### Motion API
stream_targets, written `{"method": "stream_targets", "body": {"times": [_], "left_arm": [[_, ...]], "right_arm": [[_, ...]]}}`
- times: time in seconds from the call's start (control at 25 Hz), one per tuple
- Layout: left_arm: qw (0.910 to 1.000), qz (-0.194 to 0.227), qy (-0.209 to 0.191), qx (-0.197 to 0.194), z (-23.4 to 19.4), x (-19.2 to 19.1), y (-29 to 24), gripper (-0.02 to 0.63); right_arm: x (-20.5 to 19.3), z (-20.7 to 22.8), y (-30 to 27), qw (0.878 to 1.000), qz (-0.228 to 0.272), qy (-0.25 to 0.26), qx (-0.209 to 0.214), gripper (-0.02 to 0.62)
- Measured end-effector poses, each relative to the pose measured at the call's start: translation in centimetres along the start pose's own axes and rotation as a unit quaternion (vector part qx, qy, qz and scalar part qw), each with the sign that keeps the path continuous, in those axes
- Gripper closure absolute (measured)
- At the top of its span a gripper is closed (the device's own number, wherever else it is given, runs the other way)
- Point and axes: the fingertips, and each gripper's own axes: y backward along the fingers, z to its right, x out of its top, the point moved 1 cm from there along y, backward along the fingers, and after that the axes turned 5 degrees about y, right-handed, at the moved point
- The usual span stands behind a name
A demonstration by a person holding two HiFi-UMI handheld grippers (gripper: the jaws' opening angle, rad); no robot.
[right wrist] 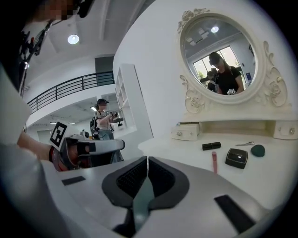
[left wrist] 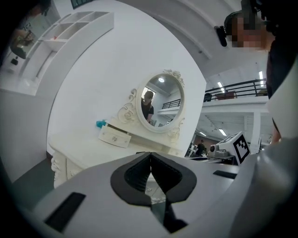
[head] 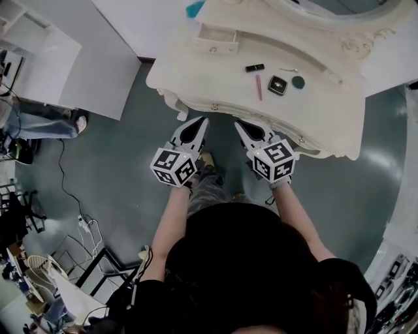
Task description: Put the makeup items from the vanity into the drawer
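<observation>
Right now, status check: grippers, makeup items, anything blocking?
Both shut, empty: left gripper, right gripper, in front of the vanity. On top: black tube, pink stick, black compact, green disc. Nothing in the way.

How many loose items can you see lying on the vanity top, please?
5, clustered right of centre: black tube, pink stick, black compact, green disc, thin silver piece. A teal thing by the small drawer may be another.

Left gripper point(head: 201, 122), right gripper point(head: 239, 125) — jaws together, empty

Five makeup items point(head: 277, 85), two grippers point(head: 201, 122) point(head: 240, 125), one vanity point(head: 313, 114), one mirror point(right wrist: 219, 56).
</observation>
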Motion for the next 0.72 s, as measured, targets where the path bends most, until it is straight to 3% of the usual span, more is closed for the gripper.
{"method": "stream_targets", "body": {"times": [0.4,0.72], "left_arm": [[0.9961,-0.059,0.015,-0.064,-4.5,1.3,-4.7,0.592],[0.9902,-0.092,0.048,-0.093,-6.3,0.4,-8.3,0.592]], "right_arm": [[0.1,1.0,-6.3,0.998,-0.057,-0.01,-0.027,0.569],[-1.8,8.2,-4.9,0.981,-0.102,-0.026,-0.164,0.568]]}}
